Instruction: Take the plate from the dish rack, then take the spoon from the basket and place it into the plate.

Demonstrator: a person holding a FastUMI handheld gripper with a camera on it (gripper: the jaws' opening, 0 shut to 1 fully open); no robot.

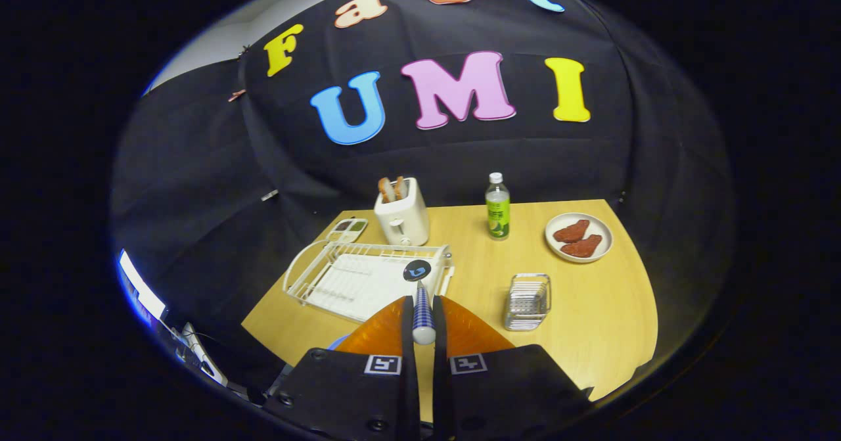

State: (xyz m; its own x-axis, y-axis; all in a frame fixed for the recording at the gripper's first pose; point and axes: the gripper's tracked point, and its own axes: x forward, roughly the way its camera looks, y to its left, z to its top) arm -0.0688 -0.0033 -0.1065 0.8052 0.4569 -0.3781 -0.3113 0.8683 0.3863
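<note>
Your spoon (pixel 423 313), slim blue-and-white handle, pinched upright between your nearly closed gripper (pixel 424 323), round dark end above, likely its bowl, orange plate (pixel 473 329) below the fingers, white wire dish rack (pixel 355 277) beyond, metal mesh basket (pixel 527 301) beside on wooden table (pixel 591 309).

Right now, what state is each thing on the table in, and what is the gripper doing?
gripper: shut on the spoon
spoon: held off the table, pointing forward towards the dish rack
dish rack: no dishes in it
basket: upright, looks empty
toaster: two slices sticking up
bottle: upright, capped
white plate: holds two reddish food pieces
</note>
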